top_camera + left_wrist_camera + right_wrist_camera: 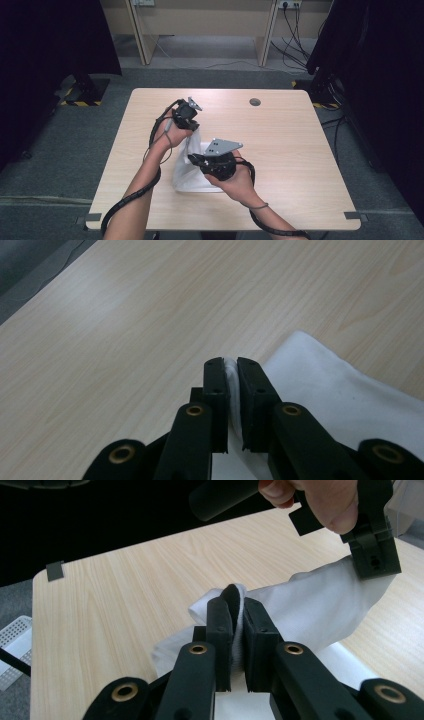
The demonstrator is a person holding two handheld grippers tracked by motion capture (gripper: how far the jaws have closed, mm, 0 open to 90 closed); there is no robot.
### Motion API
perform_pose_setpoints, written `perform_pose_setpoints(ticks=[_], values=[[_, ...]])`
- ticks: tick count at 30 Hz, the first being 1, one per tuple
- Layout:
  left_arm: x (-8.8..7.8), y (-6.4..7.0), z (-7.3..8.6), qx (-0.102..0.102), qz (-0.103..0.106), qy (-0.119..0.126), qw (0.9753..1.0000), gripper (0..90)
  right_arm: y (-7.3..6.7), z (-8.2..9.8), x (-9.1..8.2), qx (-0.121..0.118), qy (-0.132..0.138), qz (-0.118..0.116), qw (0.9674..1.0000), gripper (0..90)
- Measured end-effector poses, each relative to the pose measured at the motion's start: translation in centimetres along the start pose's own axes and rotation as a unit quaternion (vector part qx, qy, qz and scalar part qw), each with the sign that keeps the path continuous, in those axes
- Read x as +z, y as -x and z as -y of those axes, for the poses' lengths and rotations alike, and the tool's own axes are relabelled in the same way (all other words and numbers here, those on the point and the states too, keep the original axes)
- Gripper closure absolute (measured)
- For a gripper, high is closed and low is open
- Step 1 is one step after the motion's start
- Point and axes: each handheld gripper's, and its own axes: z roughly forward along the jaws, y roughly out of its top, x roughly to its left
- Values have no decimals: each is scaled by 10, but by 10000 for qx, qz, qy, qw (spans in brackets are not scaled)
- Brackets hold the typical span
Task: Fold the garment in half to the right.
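Both tools, left tool (231, 371) and right tool (237, 611), are clenching the white cloth (192, 172); it is sagging limp, light, best pinched at edges

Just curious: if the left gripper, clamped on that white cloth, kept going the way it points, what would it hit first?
Probably the bare wooden tabletop ahead of the left gripper; depth is hard to judge.

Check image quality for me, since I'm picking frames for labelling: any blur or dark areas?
High view: table evenly lit, side curtains nearly black. Left gripper view: white cloth and wood soft, slightly out of focus. Right gripper view: left gripper fairly clear, background dark.
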Motion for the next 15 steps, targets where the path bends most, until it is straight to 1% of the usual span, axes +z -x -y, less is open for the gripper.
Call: perform_pose_setpoints(ticks=[15], values=[[14, 8, 1, 10, 96, -52, 9999, 827, 3, 19, 1, 78, -185, 12, 9998, 841]])
